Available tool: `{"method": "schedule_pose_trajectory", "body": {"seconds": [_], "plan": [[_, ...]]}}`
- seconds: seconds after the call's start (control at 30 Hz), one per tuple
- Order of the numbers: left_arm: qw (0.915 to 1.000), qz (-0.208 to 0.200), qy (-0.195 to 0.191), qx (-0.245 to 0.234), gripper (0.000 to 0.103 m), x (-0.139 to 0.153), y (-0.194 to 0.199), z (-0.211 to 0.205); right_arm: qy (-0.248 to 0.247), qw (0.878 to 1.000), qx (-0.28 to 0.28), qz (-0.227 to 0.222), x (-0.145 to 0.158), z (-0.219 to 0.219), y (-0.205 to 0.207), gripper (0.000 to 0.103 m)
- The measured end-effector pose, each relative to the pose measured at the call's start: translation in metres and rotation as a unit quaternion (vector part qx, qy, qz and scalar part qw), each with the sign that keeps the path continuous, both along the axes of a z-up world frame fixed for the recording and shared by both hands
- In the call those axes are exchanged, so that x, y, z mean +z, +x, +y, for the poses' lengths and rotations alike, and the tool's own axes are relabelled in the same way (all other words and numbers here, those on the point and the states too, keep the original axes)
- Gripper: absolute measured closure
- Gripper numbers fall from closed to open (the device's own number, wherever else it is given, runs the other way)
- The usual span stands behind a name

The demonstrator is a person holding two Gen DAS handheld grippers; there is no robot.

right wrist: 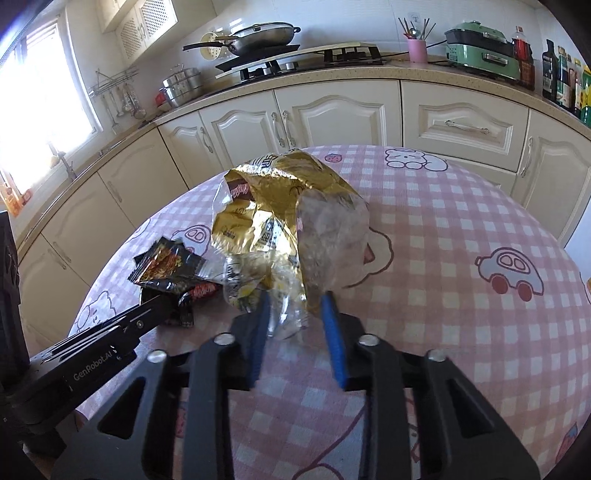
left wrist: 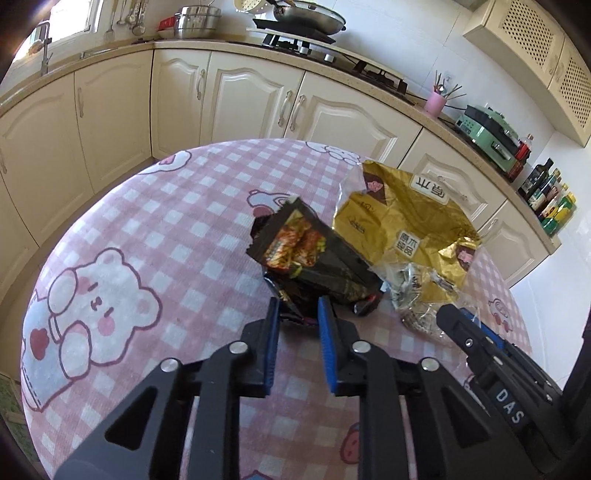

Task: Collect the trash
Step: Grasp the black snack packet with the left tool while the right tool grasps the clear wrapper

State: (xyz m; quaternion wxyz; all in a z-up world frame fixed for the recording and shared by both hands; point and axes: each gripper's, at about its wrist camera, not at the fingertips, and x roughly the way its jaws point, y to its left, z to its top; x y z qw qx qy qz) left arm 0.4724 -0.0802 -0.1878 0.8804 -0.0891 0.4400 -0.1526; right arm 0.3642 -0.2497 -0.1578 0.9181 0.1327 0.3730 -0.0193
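A black snack wrapper [left wrist: 314, 258] with red food print lies crumpled on the pink checked tablecloth [left wrist: 166, 229]. My left gripper [left wrist: 298, 308] has its blue pads on either side of the wrapper's near end, jaws narrow around it. A crumpled gold foil bag [left wrist: 402, 221] with clear plastic lies just right of it. In the right wrist view my right gripper [right wrist: 295, 301] straddles the clear plastic end of the gold bag [right wrist: 280, 206], jaws partly open. The black wrapper [right wrist: 170, 269] and the left gripper's finger [right wrist: 147, 314] show at left.
The round table [right wrist: 480, 229] stands close to cream kitchen cabinets [left wrist: 251, 103]. A counter behind holds a stove with a pan [left wrist: 306, 18], a pink utensil cup [left wrist: 436, 101], a green appliance [left wrist: 487, 133] and several bottles [left wrist: 550, 199].
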Motion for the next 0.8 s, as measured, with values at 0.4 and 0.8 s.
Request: {"method": "schedule_pose_trajectory", "body": {"seconds": [0.4,0.8], "plan": [[0.9994,-0.020,0.026,0.011,0.092,0.017,-0.040,0.037,-0.003,1.000,-0.001,-0.022,0.015,0.014,-0.030,0.096],[0.9982,-0.049,0.007,0.033,0.093,0.045,-0.099,0.089,-0.011,0.998,0.033,-0.060,0.047,0.065,-0.061,0.097]]}}
